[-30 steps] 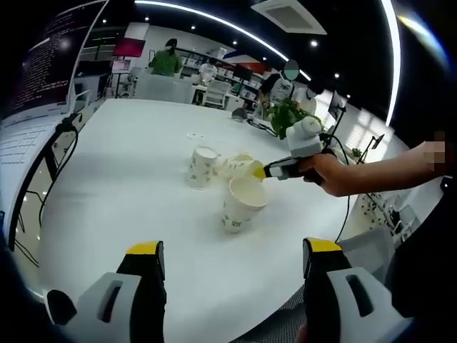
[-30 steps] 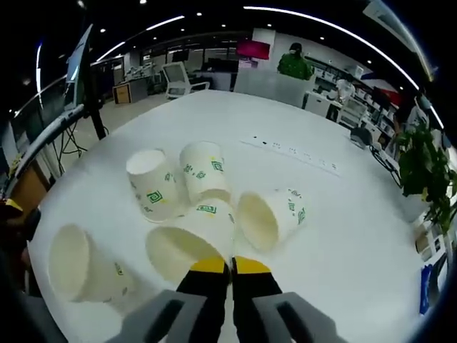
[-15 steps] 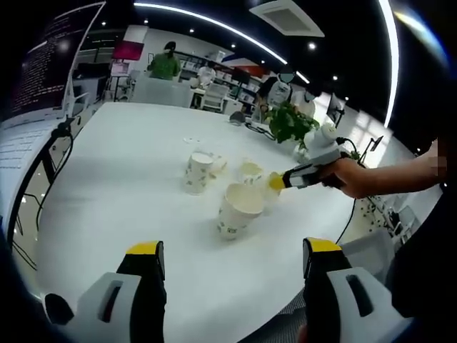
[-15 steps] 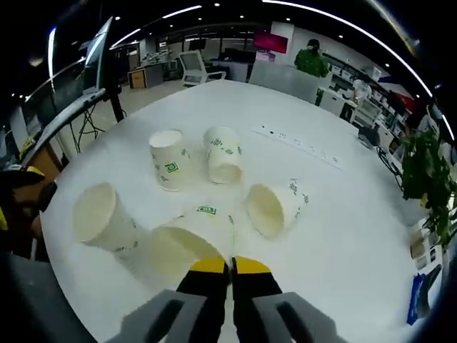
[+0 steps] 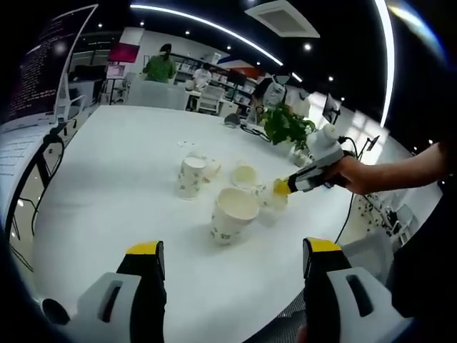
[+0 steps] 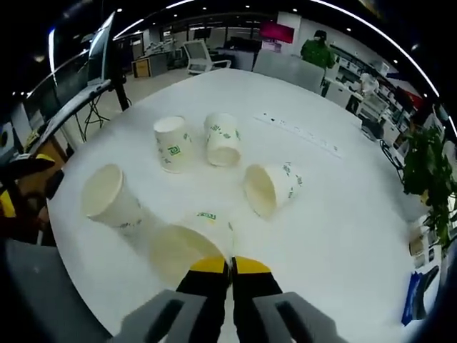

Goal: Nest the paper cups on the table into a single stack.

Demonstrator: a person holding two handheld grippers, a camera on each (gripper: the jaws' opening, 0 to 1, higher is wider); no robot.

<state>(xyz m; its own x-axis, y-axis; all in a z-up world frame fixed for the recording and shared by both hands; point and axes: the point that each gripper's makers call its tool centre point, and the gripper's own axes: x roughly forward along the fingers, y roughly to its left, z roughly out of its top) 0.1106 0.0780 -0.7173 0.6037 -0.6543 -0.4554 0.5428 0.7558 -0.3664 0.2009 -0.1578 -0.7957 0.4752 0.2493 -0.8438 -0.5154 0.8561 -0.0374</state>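
Observation:
Several white paper cups with green marks are on the white table [image 6: 357, 214]. My right gripper [image 6: 230, 266] is shut on the rim of one cup [image 6: 182, 246], whose mouth faces the camera. In the left gripper view a hand holds this gripper [image 5: 284, 187] with that cup [image 5: 274, 202] under its yellow tips, right of an upright cup [image 5: 232, 213]. Two cups stand upright [image 6: 111, 200] [image 6: 173, 143]; two lie on their sides [image 6: 223, 139] [image 6: 270, 189]. My left gripper [image 5: 234, 250] is open near the table's front edge, with nothing between its jaws.
A white power strip [image 6: 300, 136] lies on the table beyond the cups. A potted plant [image 5: 284, 125] stands at the far edge. A monitor [image 5: 43, 64] on a stand is at the left. People stand at desks in the background.
My right gripper has drawn back from the cluster with its cup, moving right in the left gripper view. The left gripper has stayed open and nearly still.

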